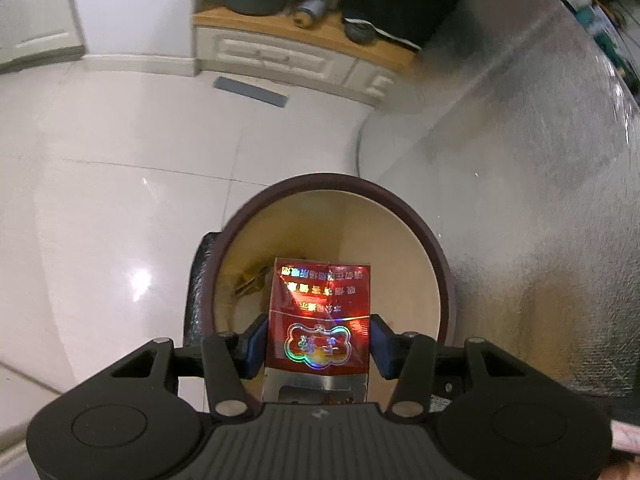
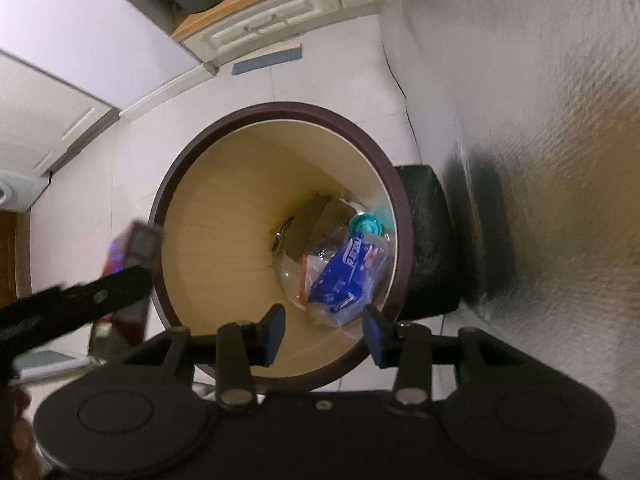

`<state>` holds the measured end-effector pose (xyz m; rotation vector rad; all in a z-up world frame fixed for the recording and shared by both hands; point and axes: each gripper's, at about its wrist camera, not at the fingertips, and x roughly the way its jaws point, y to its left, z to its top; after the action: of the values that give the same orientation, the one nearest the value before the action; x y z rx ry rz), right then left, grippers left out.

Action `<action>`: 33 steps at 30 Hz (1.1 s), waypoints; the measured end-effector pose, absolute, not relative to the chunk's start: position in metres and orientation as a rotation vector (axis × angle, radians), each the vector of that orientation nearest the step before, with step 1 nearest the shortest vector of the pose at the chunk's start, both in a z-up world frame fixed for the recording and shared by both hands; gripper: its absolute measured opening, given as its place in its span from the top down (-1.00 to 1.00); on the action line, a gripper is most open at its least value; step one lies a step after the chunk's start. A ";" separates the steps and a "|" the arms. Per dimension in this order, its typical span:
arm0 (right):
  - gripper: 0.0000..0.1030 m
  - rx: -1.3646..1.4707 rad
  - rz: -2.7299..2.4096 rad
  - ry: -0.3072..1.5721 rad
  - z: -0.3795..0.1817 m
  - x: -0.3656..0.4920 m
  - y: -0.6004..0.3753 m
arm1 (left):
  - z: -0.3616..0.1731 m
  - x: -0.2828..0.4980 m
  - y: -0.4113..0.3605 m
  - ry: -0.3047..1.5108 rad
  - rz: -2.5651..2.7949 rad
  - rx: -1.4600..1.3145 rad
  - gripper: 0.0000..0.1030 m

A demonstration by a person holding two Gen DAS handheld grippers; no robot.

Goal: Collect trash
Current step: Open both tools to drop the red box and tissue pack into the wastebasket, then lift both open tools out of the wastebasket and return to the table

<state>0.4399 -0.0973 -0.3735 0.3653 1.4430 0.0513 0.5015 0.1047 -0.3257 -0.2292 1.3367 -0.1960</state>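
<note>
Left wrist view: left gripper [image 1: 318,340] clamps red foil cigarette pack [image 1: 320,312] above round maroon-rimmed bin [image 1: 436,248].
Handling: light, crushable; grip flat sides.
Right gripper [image 2: 324,330]: released, empty.

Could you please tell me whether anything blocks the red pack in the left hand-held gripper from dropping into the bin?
Nothing visible does. The red pack, held by the left hand-held gripper, hangs over the open bin, which has no lid.

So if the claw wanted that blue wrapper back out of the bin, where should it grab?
Probably its upper crumpled end, coming straight down through the bin's open top. The blue wrapper lies at the bottom against the wall, so no side approach fits.
</note>
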 end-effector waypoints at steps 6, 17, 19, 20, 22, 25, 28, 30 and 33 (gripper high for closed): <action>0.14 0.331 0.080 1.426 -0.366 0.441 -0.098 | -0.329 0.529 0.092 1.328 -0.237 -0.168 -0.54; 0.14 0.293 0.101 1.421 -0.361 0.437 -0.094 | -0.336 0.507 0.103 1.389 -0.195 -0.162 -0.70; 0.14 0.280 0.104 1.419 -0.358 0.435 -0.093 | -0.336 0.501 0.106 1.402 -0.187 -0.160 -0.70; 0.14 0.274 0.104 1.417 -0.357 0.435 -0.093 | -0.335 0.499 0.107 1.407 -0.184 -0.159 -0.70; 0.13 0.260 0.104 1.410 -0.354 0.433 -0.092 | -0.333 0.492 0.110 1.416 -0.176 -0.157 -0.73; 0.10 0.242 0.104 1.398 -0.349 0.431 -0.093 | -0.327 0.486 0.115 1.417 -0.160 -0.156 -0.77; 0.09 0.229 0.101 1.381 -0.341 0.429 -0.094 | -0.321 0.483 0.120 1.414 -0.149 -0.154 -0.77; 0.08 0.221 0.097 1.371 -0.337 0.428 -0.095 | -0.315 0.480 0.123 1.409 -0.145 -0.148 -0.77; 0.06 0.212 0.100 1.356 -0.328 0.426 -0.095 | -0.306 0.475 0.126 1.400 -0.141 -0.136 -0.79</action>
<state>0.4265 -0.0950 -0.3281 0.2121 1.3564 0.0997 0.4750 0.1264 -0.3061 -0.1358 1.3998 -0.1411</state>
